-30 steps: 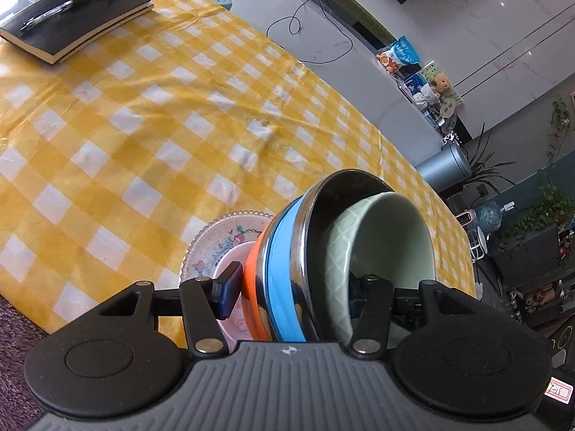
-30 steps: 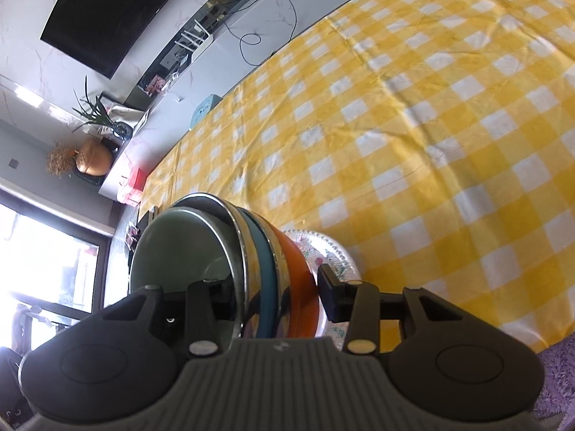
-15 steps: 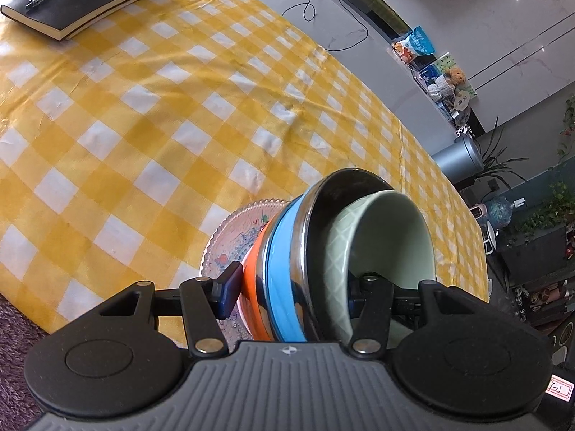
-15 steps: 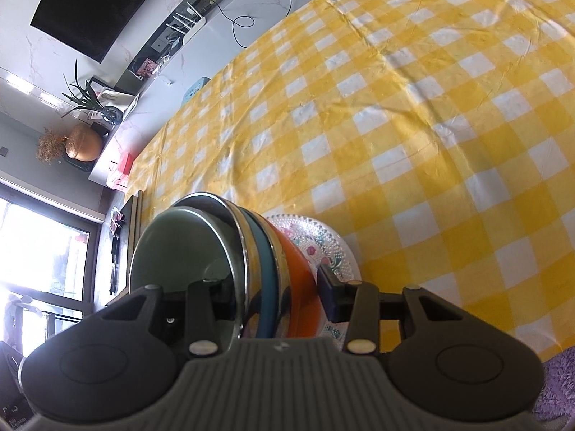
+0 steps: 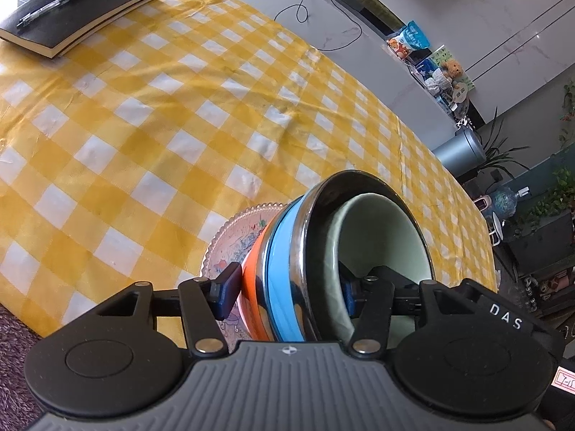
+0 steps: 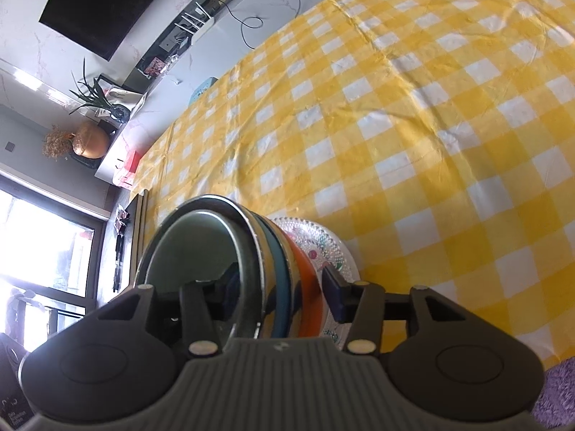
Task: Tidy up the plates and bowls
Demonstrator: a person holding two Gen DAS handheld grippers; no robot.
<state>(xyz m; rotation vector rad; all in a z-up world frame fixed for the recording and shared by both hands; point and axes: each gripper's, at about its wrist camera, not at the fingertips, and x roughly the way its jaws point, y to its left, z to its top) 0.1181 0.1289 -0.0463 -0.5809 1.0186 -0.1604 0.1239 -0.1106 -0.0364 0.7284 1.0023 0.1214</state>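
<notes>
The nested bowl stack (image 5: 323, 262) sits on a patterned glass plate (image 5: 233, 240) at the near edge of the yellow checked tablecloth (image 5: 151, 136), low and centre in both wrist views. From outside in, it comprises an orange bowl (image 5: 253, 287), a blue bowl (image 5: 284, 269), a stainless steel bowl (image 5: 345, 186) and a pale green bowl (image 5: 388, 237).

The left gripper (image 5: 287, 292) straddles the stack wall. One pad is inside the green bowl. The other is against the orange bowl. The jaws stand at a medium width and are judged closed on the stack.

The right gripper (image 6: 280, 292) straddles the opposite side of the stack. Its jaws have just been opening with the stack wall between them. A gap shows between the outer pad and the orange bowl (image 6: 305, 294), so this side is judged released.

The step in hand is judged to be setting down the stack. Recommended procedure: confirm the stack rests flat on the plate, then open the left jaws fully. Withdraw both grippers straight back along their fingers so the inner pads do not catch the rims. A black notebook (image 5: 75, 10) lies in the upper left of the left view, well apart.
</notes>
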